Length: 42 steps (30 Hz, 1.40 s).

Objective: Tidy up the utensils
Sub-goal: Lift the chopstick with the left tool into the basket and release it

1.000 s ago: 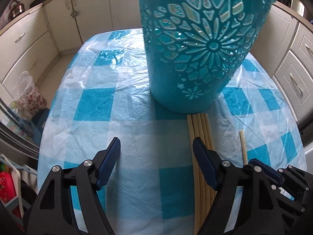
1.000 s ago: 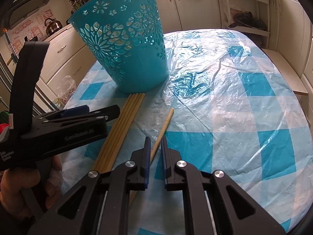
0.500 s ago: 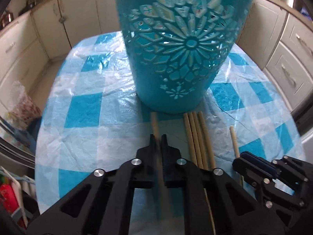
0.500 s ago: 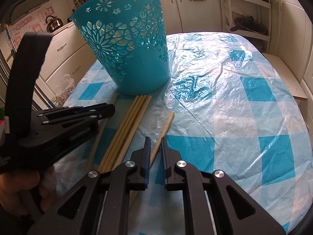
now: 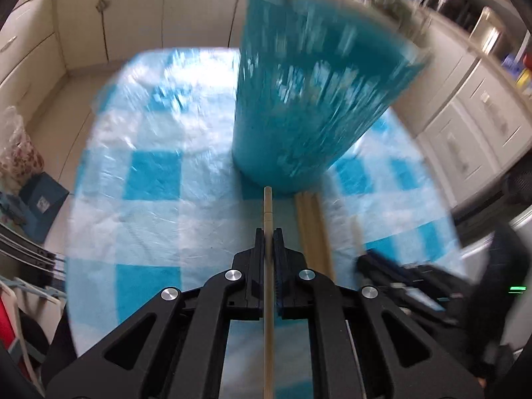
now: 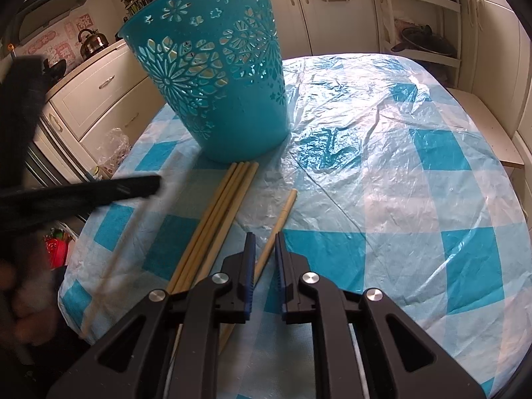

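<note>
My left gripper (image 5: 268,232) is shut on one wooden chopstick (image 5: 267,206), held off the table and pointing at the foot of the teal cut-out basket (image 5: 309,99). In the right wrist view this gripper (image 6: 146,186) and its stick (image 6: 116,256) are blurred at the left. Three more chopsticks (image 6: 219,212) lie side by side, tips against the basket (image 6: 226,99). A single chopstick (image 6: 282,216) lies apart to their right. My right gripper (image 6: 265,239) hovers over it, jaws nearly closed to a narrow slit, gripping nothing.
The table (image 6: 399,199) wears a blue-and-white checked cloth under crinkled clear plastic. White cabinets ring the room, with a kettle (image 6: 93,38) on the left counter and a shelf rack (image 6: 422,40) at the back. A bag (image 5: 20,156) stands on the floor left of the table.
My left gripper shut on one chopstick from the bundle, pulled it left and lifted it. The right gripper and the single chopstick stayed where they were.
</note>
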Motion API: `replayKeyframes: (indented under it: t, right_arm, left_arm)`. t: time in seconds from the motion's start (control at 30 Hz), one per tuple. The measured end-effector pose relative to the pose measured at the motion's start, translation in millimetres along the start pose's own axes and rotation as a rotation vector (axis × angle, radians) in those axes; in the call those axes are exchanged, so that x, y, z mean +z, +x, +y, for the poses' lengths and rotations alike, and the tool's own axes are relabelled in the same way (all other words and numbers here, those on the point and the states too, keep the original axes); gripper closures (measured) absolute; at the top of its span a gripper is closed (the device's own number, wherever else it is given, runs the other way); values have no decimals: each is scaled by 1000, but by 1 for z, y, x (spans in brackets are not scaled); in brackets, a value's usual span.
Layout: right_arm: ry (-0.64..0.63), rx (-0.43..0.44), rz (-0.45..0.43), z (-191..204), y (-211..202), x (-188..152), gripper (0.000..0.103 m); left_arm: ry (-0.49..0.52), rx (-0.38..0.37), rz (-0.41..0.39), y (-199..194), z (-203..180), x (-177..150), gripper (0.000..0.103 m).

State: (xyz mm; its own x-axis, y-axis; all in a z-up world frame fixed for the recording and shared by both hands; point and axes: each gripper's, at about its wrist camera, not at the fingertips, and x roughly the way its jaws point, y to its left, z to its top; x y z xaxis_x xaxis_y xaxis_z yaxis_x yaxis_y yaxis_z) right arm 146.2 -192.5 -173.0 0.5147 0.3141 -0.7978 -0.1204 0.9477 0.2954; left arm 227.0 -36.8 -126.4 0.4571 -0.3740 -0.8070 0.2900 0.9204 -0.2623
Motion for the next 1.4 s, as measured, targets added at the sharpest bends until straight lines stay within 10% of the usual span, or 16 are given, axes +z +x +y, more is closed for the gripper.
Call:
replayKeyframes:
  t: [0.37,0.67,1.4]
  right_arm:
    - [8,1,-7,1,-1,-1,90]
    - [17,17,-6,-3,-1,0,90]
    - [20,27,-5,-4,1,3,90]
  left_arm:
    - [2,-198,-537,-141,-35,84,98]
    - [-117,-26,-875,-141,-49,144,98]
    - [-114,114,-718,-45,-26,138,98]
